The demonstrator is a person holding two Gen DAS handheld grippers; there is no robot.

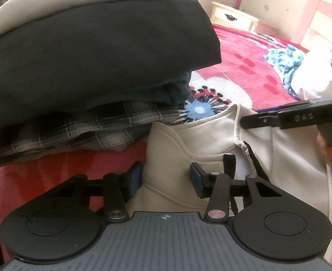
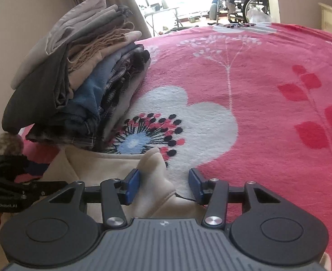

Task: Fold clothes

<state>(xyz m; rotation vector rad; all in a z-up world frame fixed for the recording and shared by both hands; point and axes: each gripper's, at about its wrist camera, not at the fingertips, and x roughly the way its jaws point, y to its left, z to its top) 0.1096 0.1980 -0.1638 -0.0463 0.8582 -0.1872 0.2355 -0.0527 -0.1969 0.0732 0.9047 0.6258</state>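
Note:
A cream hooded sweatshirt lies on the pink flowered blanket; it also shows in the right wrist view. My left gripper is open, its blue pads either side of a fold of the cream fabric near a white drawstring. My right gripper is open over a bunched cream corner. The right gripper also shows in the left wrist view at the right, over the sweatshirt. The left gripper body shows at the left edge of the right wrist view.
A tall stack of folded clothes stands on the blanket just left of the sweatshirt; it fills the upper left of the left wrist view. A blue crumpled garment and white pillow lie farther back. A nightstand stands beyond the bed.

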